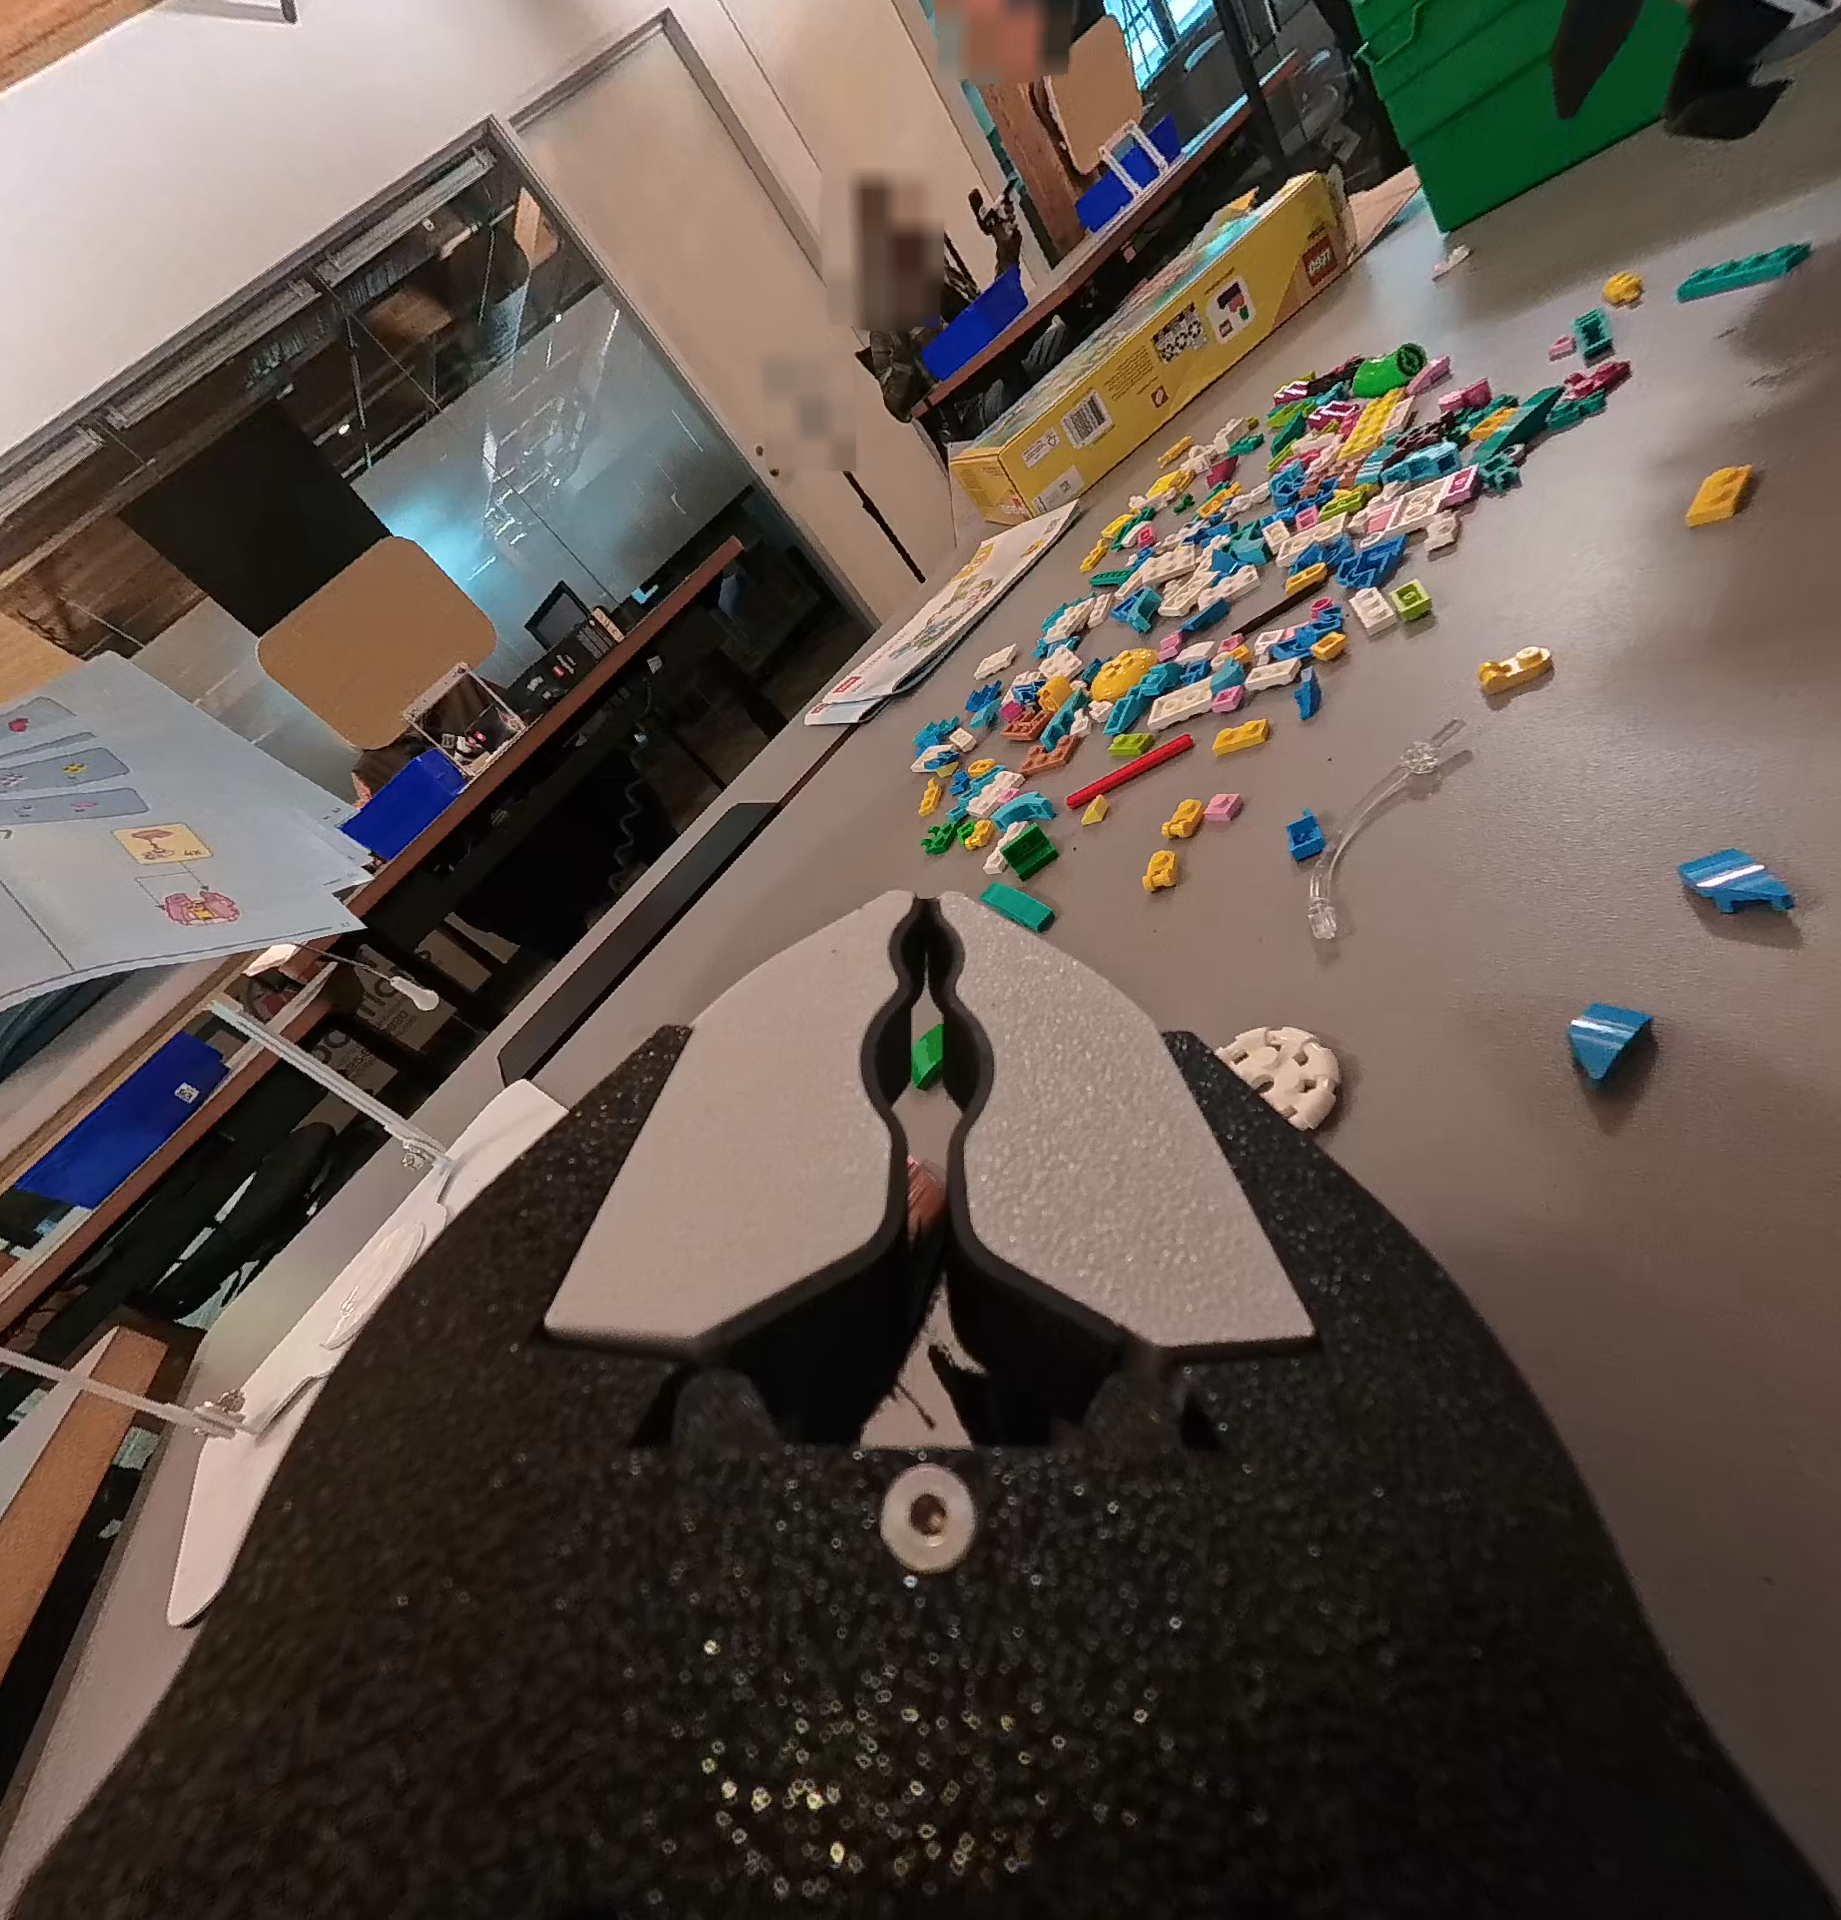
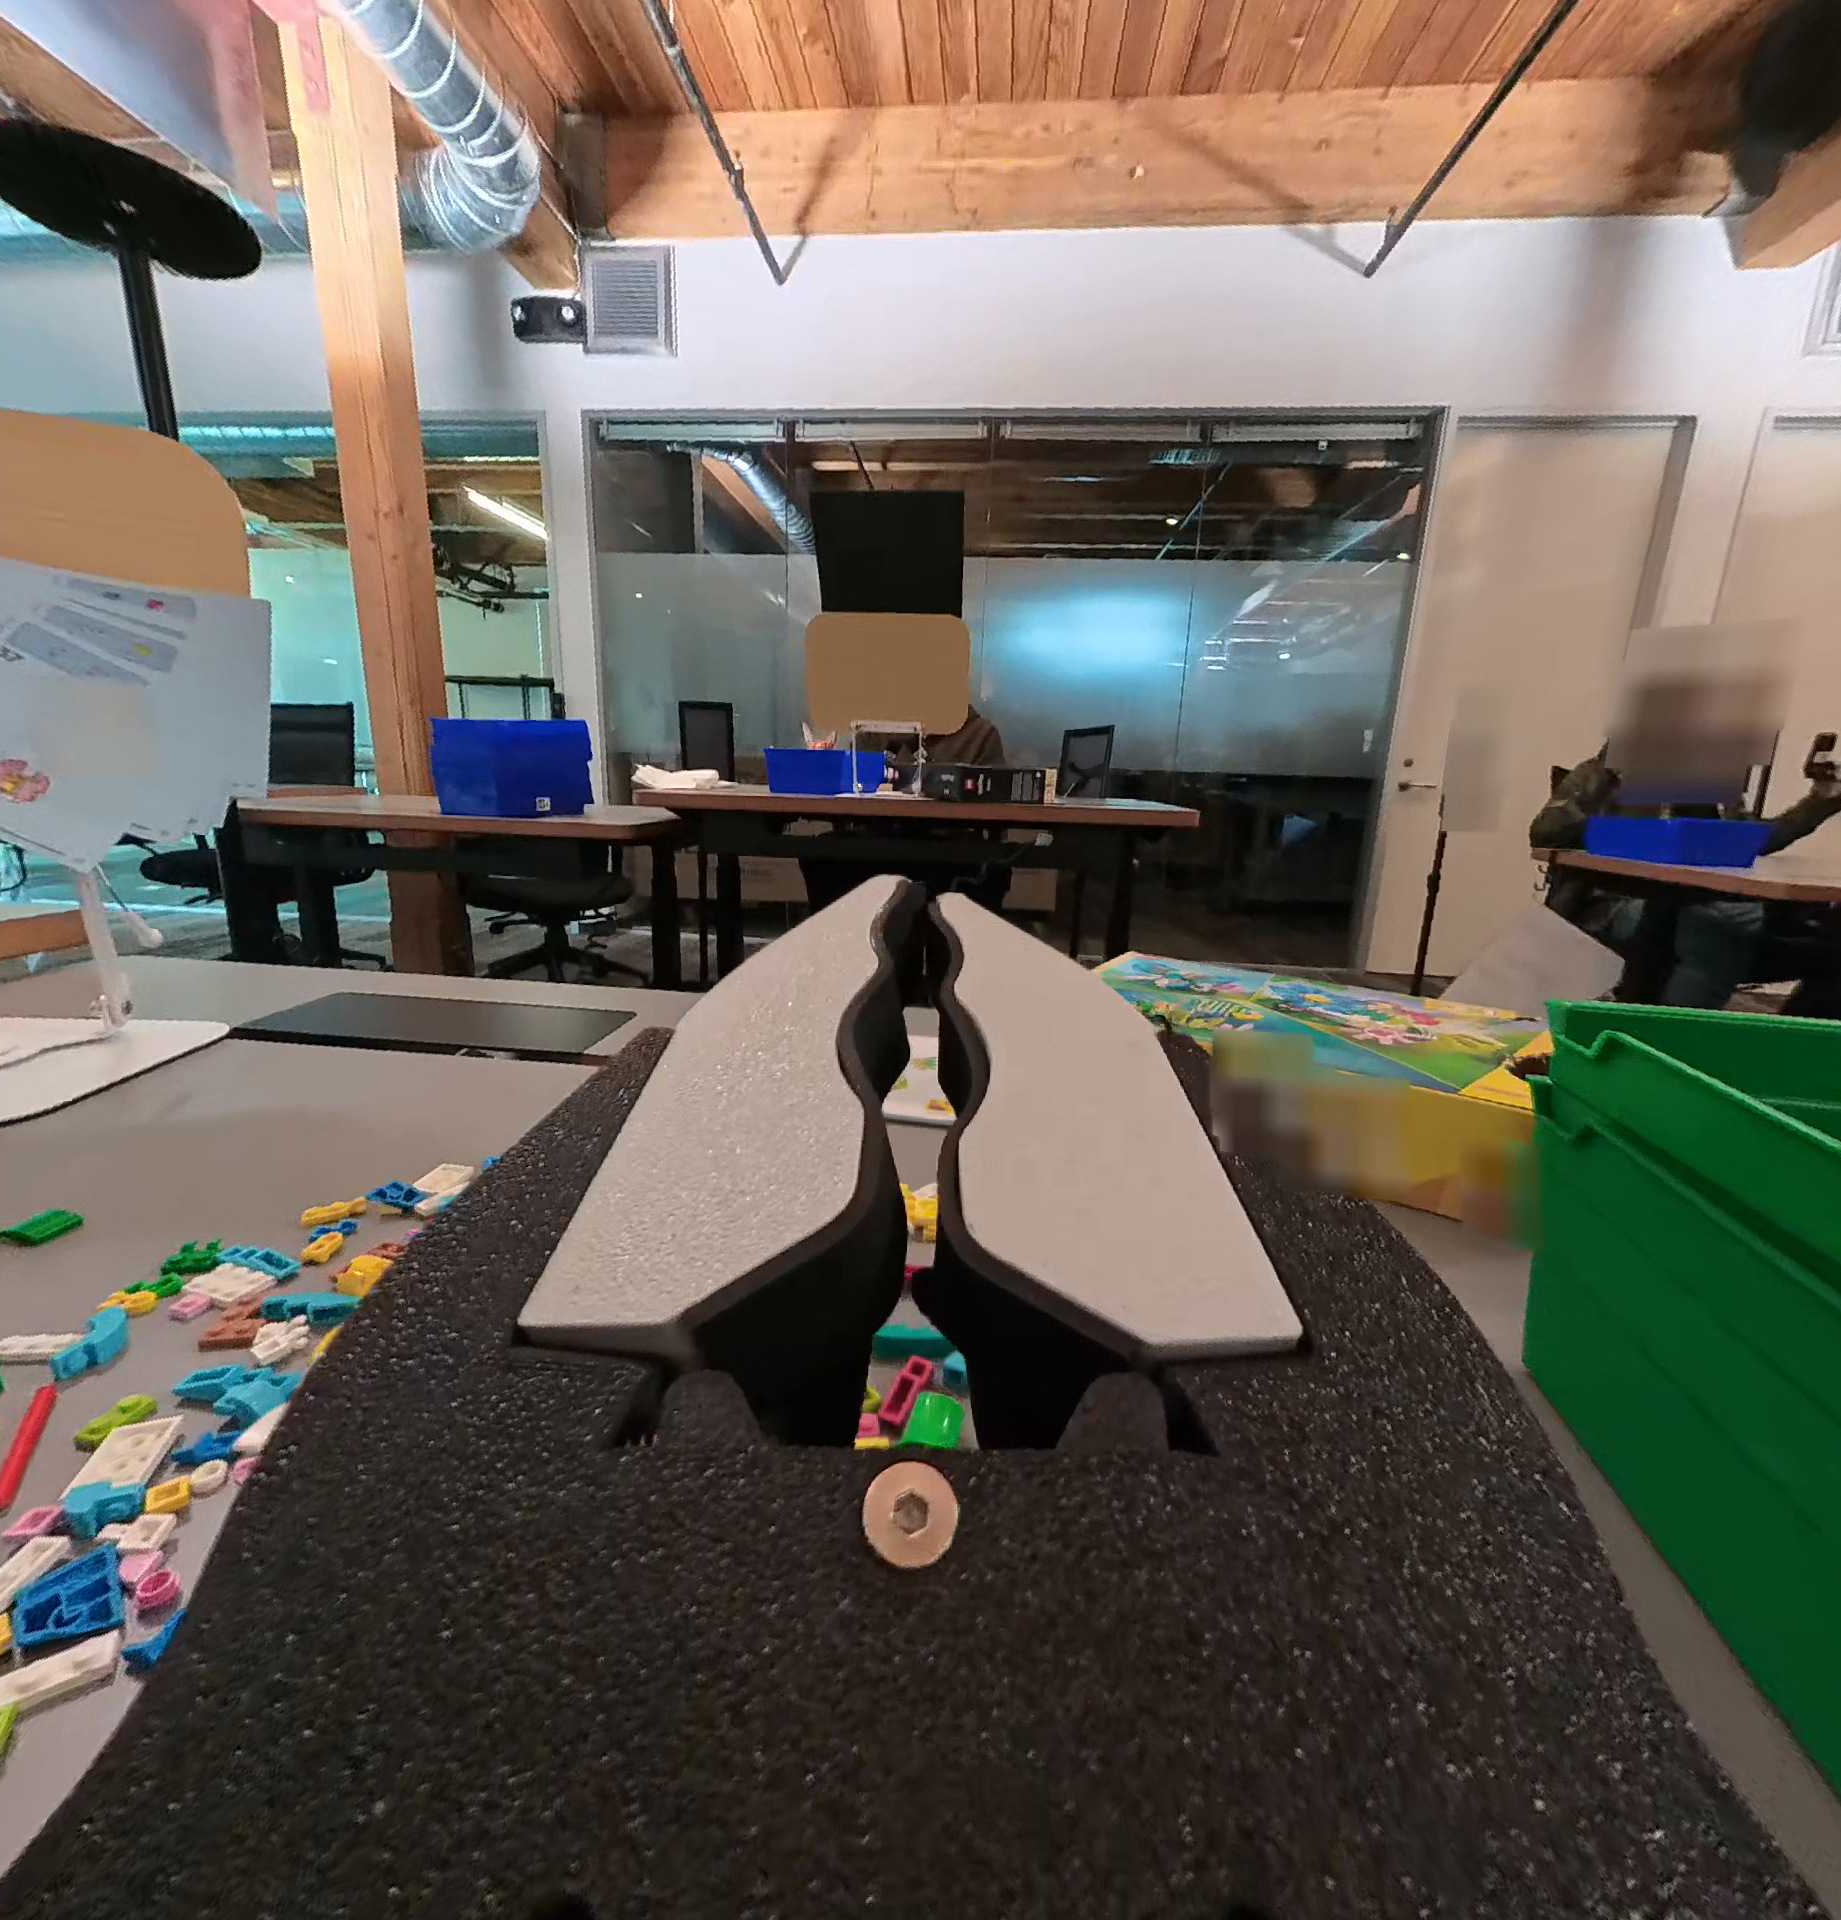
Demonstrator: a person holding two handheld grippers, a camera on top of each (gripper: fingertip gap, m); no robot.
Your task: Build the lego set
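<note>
The grey table [image 1: 1518, 1299] carries everything, and I take the yellow box [image 1: 1155, 364] at its far edge as the landmark. From the box toward the camera of the left wrist view lies the big pile of bricks [image 1: 1259, 561], a loose spread of many colours and no built part that I can see, so I judge the building has hardly begun or is between steps. Just beside the near end of the box lies a booklet [image 1: 937, 623], flat on the table; a second, open instruction page [image 1: 116, 821] stands raised on a holder, well apart from the box on the left. On the other side of the box are stacked green bins [image 2: 1705, 1247]. The left gripper [image 1: 921, 909] hovers low over the table, tilted, with its fingers brought together at the tips and nothing held between them; a small green piece [image 1: 928, 1055] shows through the gap lower down, but it seems to lie on the table under the fingers, not gripped. The right gripper [image 2: 921, 899] is raised above the pile and looks level across the room; its fingers are also nearly together and hold nothing. The relation that matters: the pile lies ahead and to the right of the left fingers, while it lies under and to the left of the right fingers. Single pieces such as the red rod [image 1: 1129, 771], whose long axis runs across the left fingers' direction, and the teal tile [image 1: 1017, 904], just past the tips, are nearer to the left gripper, so I judge this one better placed to pick, after its fingers open.
</note>
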